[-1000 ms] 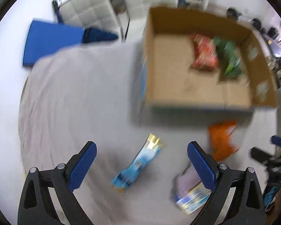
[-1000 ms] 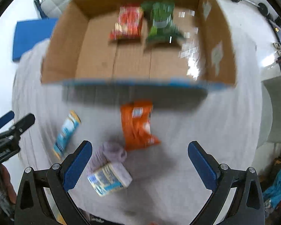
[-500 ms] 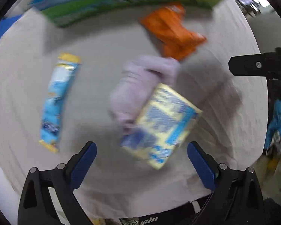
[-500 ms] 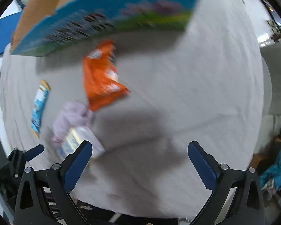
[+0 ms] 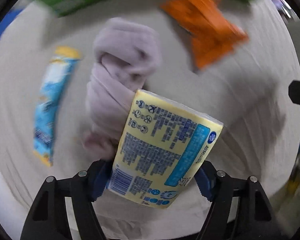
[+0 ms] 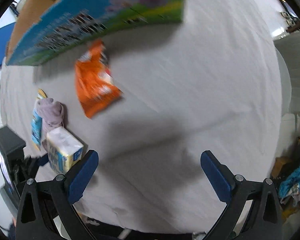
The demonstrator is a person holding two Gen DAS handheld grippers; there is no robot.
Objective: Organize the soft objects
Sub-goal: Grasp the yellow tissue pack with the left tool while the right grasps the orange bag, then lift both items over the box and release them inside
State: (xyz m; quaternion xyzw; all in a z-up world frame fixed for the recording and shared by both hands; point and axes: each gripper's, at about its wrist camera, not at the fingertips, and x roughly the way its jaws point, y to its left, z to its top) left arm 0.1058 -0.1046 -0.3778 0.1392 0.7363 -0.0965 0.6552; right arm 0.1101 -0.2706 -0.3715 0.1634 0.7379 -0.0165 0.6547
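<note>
A yellow tissue pack (image 5: 162, 150) lies on the white cloth, partly on a lilac cloth bundle (image 5: 122, 76). My left gripper (image 5: 152, 182) has its blue pads on both sides of the pack's near end, closed in against it. In the right wrist view the pack (image 6: 64, 150) and the bundle (image 6: 52, 112) sit at the left. My right gripper (image 6: 150, 174) is open and empty over bare cloth. An orange snack bag (image 5: 206, 30) lies beyond; it also shows in the right wrist view (image 6: 94, 82). A blue and yellow sachet (image 5: 50, 108) lies left.
A cardboard box with a blue and green printed side (image 6: 98, 24) stands at the far side of the cloth-covered table (image 6: 190, 100). The left gripper's black body (image 6: 12, 160) shows at the left edge. Clutter (image 6: 294, 180) lies on the floor at right.
My left gripper moved forward and down onto the tissue pack and its jaws closed in on it. My right gripper swung lower over the bare cloth, staying open.
</note>
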